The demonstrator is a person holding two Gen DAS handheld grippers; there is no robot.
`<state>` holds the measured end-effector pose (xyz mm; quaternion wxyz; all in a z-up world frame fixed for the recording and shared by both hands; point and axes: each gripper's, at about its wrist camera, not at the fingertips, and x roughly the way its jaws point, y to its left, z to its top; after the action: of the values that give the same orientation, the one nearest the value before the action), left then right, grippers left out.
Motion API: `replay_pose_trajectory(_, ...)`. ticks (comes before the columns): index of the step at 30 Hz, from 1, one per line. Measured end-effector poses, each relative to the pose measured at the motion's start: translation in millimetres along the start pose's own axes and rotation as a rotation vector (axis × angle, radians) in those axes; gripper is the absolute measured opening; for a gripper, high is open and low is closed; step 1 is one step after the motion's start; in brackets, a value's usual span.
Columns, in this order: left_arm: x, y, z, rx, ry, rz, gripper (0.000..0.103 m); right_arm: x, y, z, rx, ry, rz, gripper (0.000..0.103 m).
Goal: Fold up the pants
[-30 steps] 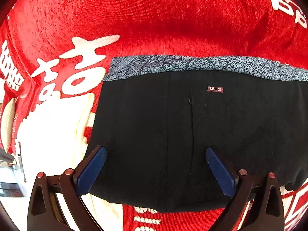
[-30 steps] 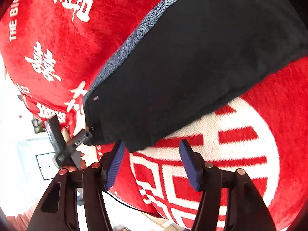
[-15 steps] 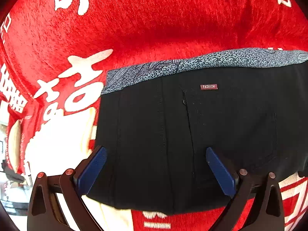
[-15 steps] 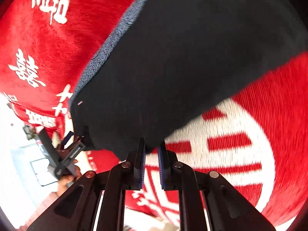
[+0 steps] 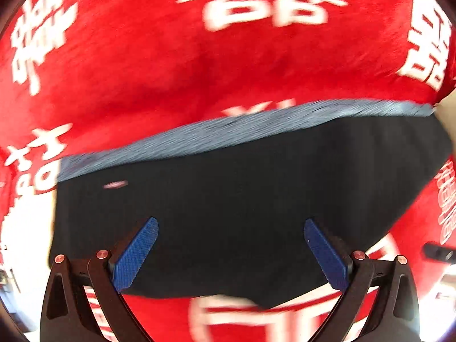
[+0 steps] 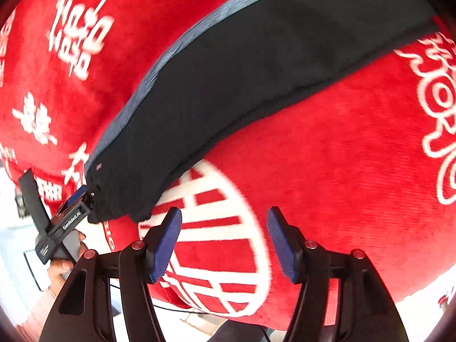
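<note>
The black pants (image 6: 256, 65) lie as a long band on the red blanket (image 6: 327, 171), running away up-right. The left gripper (image 5: 230, 245), fingers spread and empty, is at their near end; the right gripper (image 6: 223, 230), also released, is just beside their corner.

Left gripper (image 5: 230, 245) spread wide, blue pads (image 5: 136, 253) far apart and holding nothing. Right gripper (image 6: 223, 236) likewise parted, its pads (image 6: 166, 239) gripping nothing. Seen from the right wrist, left gripper low at the left edge, held in a bare hand (image 6: 61, 268) with a pale sleeve at the wrist.
</note>
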<state>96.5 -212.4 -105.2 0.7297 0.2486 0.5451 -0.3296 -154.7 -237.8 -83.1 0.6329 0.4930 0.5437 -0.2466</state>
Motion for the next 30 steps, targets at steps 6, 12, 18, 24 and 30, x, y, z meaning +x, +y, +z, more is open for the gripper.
replay_pose_trajectory(6, 14.2, -63.3, 33.1, -0.089, 0.005, -0.060, 0.103, -30.9, -38.5, 21.0, 0.063, -0.086, -0.035, 0.066)
replay_pose_trajectory(12, 57.6, -106.5, 44.5, -0.106, 0.061, 0.000, 0.103, -68.1, -69.1, 66.8, 0.031, -0.198, -0.107, 0.044)
replay_pose_trajectory(18, 67.1, -114.5, 25.7, -0.146, 0.038, 0.036, 0.103, -52.7, -39.8, 134.2, -0.096, -0.204, -0.074, 0.036)
replay_pose_trajectory(24, 64.0, -118.5, 23.8, -0.149, 0.040, 0.046, 0.103, 18.2, 16.2, 185.1, -0.283, -0.136, -0.063, 0.036)
replay_pose_trajectory(30, 64.8, -124.1, 19.2, -0.149, 0.033, 0.055, 0.103, 9.9, -13.0, 211.3, -0.338, -0.182, -0.103, 0.014)
